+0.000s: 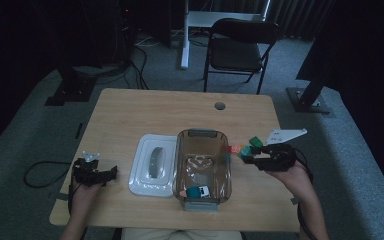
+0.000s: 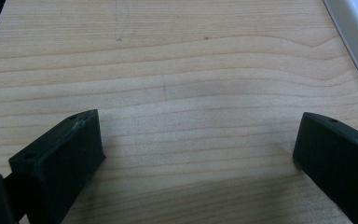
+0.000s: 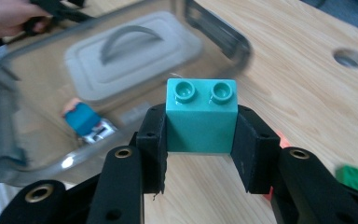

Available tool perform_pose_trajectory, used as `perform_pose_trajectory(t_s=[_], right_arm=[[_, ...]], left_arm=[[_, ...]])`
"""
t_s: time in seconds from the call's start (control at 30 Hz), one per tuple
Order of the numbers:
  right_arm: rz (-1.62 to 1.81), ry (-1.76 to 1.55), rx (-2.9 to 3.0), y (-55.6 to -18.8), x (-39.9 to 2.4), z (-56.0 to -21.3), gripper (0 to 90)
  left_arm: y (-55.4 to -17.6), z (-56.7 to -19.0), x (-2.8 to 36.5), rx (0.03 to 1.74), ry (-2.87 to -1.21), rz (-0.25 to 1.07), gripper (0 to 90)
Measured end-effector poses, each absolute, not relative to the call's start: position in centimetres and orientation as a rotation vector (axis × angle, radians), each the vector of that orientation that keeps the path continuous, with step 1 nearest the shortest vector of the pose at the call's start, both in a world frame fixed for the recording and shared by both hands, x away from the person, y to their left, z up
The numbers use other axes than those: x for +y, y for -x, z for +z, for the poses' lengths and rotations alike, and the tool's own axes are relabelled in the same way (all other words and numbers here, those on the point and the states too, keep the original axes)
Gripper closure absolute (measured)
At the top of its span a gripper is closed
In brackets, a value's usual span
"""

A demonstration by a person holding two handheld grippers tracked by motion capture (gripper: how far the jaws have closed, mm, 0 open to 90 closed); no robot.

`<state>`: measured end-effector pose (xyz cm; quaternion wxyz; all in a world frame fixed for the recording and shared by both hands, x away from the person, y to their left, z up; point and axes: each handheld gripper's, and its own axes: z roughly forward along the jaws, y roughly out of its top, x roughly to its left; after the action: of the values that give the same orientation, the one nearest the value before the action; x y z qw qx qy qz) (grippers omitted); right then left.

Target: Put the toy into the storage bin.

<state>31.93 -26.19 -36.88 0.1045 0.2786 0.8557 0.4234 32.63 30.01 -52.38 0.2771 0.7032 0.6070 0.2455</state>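
Two studs up, the teal brick (image 3: 201, 116) sits clamped between the right claw (image 3: 200, 158) pads.

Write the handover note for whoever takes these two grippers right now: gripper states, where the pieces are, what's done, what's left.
Right gripper: shut on a teal brick, held studs up just right of the clear bin.
Left gripper: open, nothing between the jaws, over bare table at the left.
Bin: holds one small blue and white toy near its front end. Its white lid lies off, beside it on the left.
Loose on the table right of the bin: an orange brick and a green brick.
Done: one toy in.
Left, probably: drop the teal brick in, then the loose bricks, perhaps the lid.
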Motion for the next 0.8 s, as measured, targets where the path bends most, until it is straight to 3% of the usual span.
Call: perform_pose_trajectory(t_s=[0.43,0.8], right_arm=[[1.241,-0.506,2.727,-30.6,-20.2,-35.9,58.7],[1.049,-0.343,2.954,-31.1,-14.4,-38.5,58.6]], left_arm=[[-32.6,-52.4,30.0,1.63,-1.888,0.659,1.9],[-32.6,-52.4,30.0,1.63,-1.888,0.659,1.9]])
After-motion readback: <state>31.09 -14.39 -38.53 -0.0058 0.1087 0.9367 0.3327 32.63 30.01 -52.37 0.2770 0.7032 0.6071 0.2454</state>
